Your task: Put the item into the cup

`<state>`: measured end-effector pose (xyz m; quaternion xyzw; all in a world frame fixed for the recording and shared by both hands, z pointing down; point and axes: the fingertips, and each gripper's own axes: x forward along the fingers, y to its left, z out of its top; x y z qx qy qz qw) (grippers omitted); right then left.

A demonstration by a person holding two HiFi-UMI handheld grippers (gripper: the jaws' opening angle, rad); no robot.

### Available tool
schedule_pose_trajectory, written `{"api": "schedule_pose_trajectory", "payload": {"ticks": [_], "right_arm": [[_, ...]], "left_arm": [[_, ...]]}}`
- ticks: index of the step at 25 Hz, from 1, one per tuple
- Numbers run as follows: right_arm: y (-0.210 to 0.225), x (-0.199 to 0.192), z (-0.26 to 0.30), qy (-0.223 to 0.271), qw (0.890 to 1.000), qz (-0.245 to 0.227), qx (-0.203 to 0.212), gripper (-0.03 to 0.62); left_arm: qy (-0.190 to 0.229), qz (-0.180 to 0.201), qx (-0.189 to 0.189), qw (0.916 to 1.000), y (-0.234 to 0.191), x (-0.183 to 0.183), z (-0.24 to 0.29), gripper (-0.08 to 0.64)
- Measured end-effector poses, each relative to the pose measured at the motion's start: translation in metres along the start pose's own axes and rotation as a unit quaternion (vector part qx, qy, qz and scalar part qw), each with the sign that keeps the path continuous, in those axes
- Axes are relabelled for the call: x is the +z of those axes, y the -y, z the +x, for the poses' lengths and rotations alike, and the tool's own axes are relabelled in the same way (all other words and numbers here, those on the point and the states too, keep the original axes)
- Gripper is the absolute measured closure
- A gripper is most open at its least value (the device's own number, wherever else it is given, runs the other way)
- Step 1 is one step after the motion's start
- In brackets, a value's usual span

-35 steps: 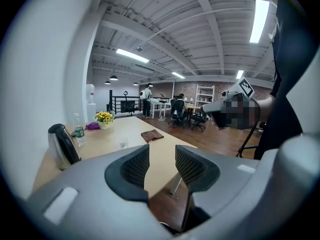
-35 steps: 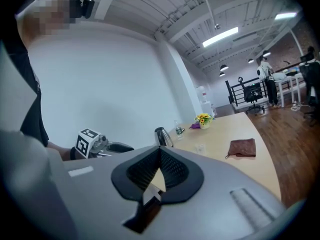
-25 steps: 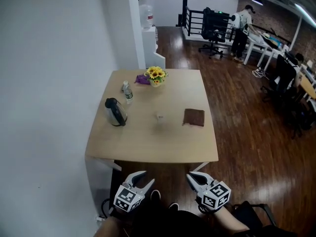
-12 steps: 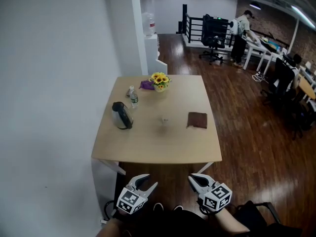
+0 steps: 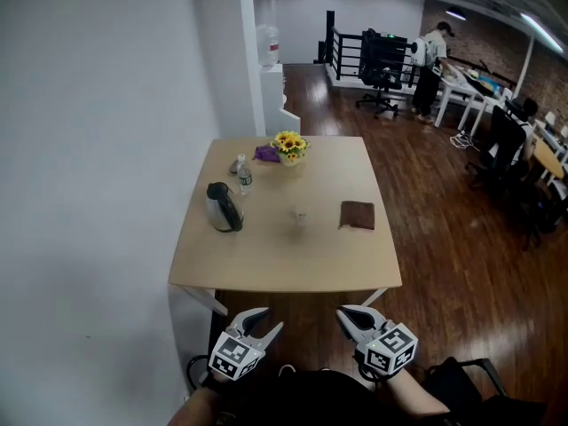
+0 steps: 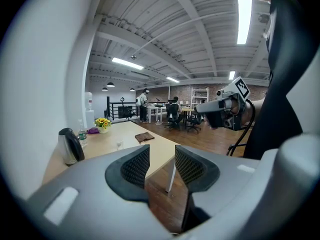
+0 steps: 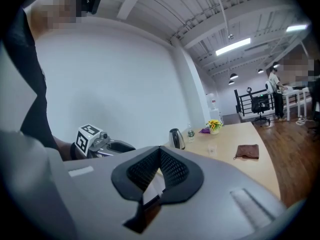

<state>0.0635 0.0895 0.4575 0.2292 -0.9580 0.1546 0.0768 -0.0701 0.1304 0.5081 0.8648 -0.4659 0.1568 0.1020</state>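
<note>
Low in the frame, the left gripper [image 5: 269,319] has its fingers apart with nothing between them. The right gripper [image 5: 344,314] has its fingers closed on nothing. Both hang short of the light wooden bench [image 5: 284,256], just as a second ago, so no job is under way. In the middle of the frame stands the small clear cup [image 5: 299,216]. It is too small to see inside. A brown cloth [image 5: 357,215] lies to its right.

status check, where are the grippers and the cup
Left gripper open, empty; right gripper shut, empty. Both short of the table. Cup mid-table, untouched. Nothing in the way.
</note>
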Motion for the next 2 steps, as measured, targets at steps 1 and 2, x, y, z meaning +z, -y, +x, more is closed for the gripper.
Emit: {"api": "schedule_pose_trajectory", "payload": {"ticks": [1,2], "right_arm": [[-0.003,0.0017,-0.0002,-0.001,1.0,-0.005,0.002,0.584],[-0.0059,0.0034,-0.0006,-0.002,1.0,-0.009,0.003,0.584]], "left_arm": [[0.001,0.0,0.0,1.0,0.0003,0.0012,-0.0021,0.407],[0.002,0.0,0.0,1.0,0.0008,0.0024,-0.0041,0.407]]}}
